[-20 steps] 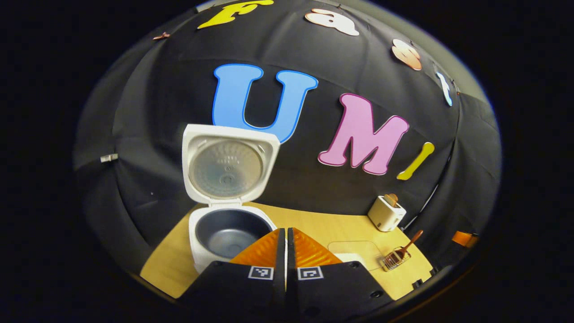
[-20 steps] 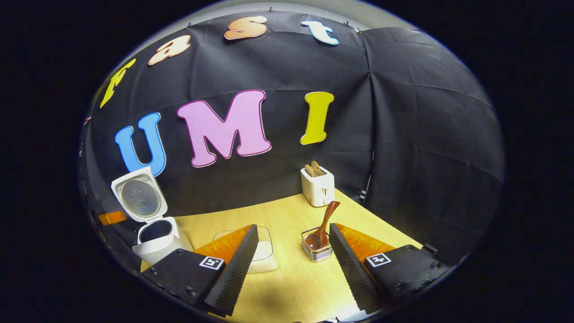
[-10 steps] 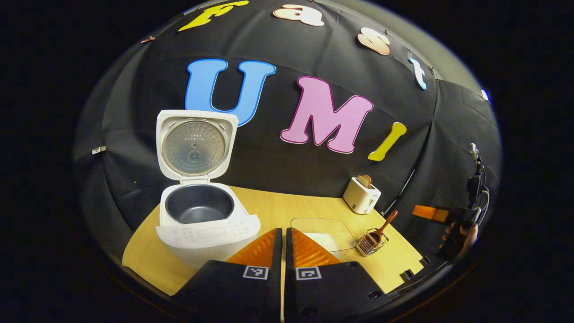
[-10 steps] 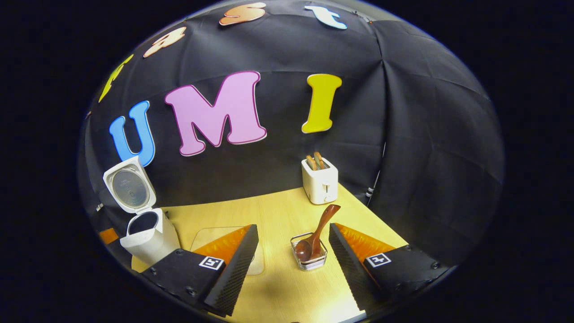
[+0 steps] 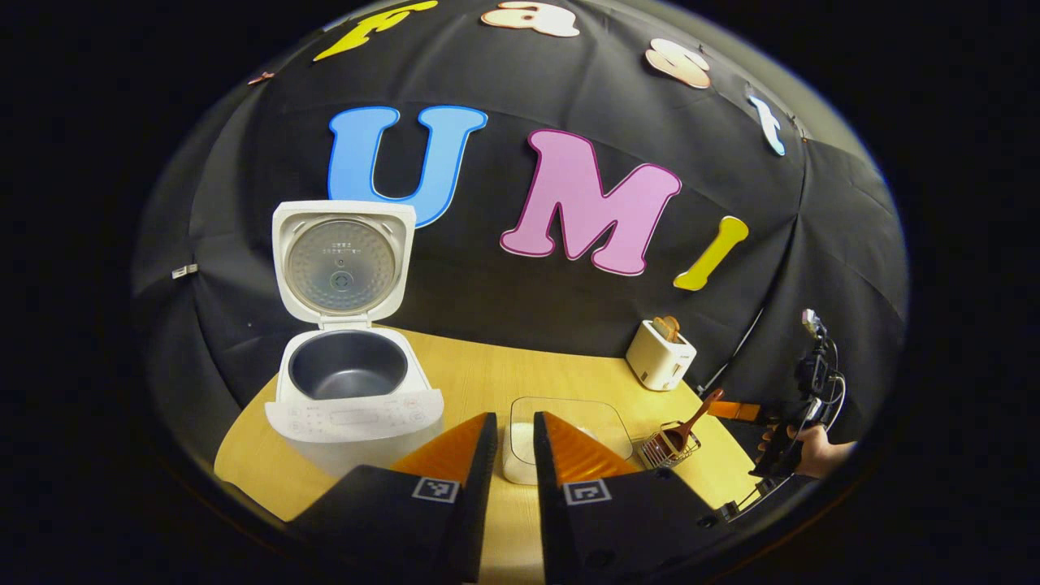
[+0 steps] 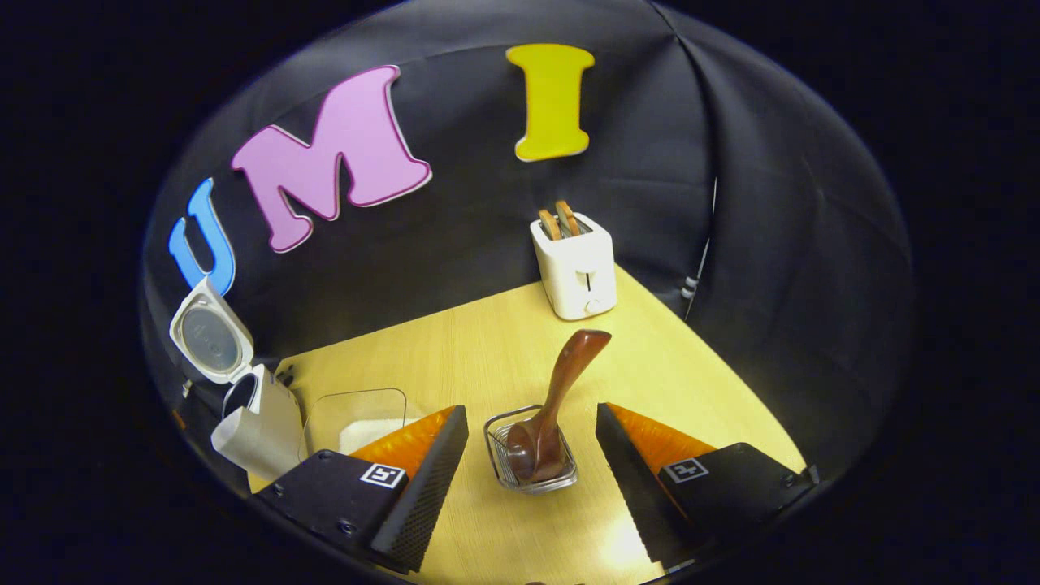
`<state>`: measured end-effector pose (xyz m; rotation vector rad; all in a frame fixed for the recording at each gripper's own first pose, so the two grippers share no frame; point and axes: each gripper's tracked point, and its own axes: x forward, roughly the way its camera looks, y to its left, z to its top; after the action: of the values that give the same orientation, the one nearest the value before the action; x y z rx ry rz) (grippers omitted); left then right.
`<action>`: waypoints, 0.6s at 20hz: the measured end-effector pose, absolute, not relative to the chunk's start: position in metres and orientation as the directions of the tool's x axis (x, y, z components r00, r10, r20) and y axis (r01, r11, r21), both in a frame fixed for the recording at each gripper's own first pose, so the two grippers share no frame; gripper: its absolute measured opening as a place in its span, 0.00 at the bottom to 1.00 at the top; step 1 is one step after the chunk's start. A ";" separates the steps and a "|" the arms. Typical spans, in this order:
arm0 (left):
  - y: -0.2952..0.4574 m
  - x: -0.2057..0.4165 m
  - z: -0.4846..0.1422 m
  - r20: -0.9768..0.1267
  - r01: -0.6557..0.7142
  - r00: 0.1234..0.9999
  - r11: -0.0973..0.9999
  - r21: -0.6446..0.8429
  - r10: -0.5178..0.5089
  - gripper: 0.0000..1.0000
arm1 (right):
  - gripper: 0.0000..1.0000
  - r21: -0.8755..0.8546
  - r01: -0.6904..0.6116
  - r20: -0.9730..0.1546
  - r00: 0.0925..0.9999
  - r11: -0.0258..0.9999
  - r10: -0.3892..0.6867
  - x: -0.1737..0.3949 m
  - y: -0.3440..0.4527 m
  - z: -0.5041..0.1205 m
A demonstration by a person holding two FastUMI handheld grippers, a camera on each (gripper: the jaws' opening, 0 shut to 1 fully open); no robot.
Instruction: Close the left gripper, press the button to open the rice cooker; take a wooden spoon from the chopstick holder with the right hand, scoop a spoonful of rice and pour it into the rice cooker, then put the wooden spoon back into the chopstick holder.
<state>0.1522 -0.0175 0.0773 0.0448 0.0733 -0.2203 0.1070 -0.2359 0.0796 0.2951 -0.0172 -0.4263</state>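
Black cloth backs the tabletop (image 6: 487,357), where your spoon (image 6: 552,406) leans handle-up in the wire holder (image 6: 530,471), just ahead of your right tool (image 6: 532,443), whose fingers stand wide apart. Left of it lies the clear rice box (image 5: 569,414), then the cooker (image 5: 349,390), lid up, pot bare. Your left tool (image 5: 513,443) hangs narrowly parted, holding nothing; a toaster (image 6: 573,264) stands at the back.

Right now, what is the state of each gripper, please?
Left gripper: slightly open, holding nothing.
Right gripper: wide open, empty, its fingers on either side of the wooden spoon, not touching it.
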 end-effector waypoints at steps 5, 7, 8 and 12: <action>-0.027 0.156 0.073 -0.075 0.141 0.988 0.988 0.056 -0.137 0.99 | 0.99 0.334 0.373 -0.088 0.927 0.865 -0.366 0.146 -0.266 0.067; -0.029 0.156 0.071 -0.080 0.122 0.990 0.991 0.052 -0.118 0.96 | 0.99 0.358 0.354 -0.081 0.934 0.864 -0.349 0.163 -0.271 0.065; -0.030 0.156 0.068 -0.089 0.115 0.990 0.992 0.052 -0.110 0.96 | 0.99 0.362 0.352 -0.095 0.935 0.863 -0.342 0.172 -0.274 0.060; -0.025 0.157 0.059 -0.116 0.063 0.992 0.995 0.080 -0.054 0.96 | 0.98 0.383 0.341 -0.102 0.939 0.858 -0.328 0.199 -0.288 0.057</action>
<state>0.1570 -0.0246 0.0593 0.0833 0.1137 -0.0589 0.1990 -0.2880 0.0573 0.4086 0.0339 -0.3515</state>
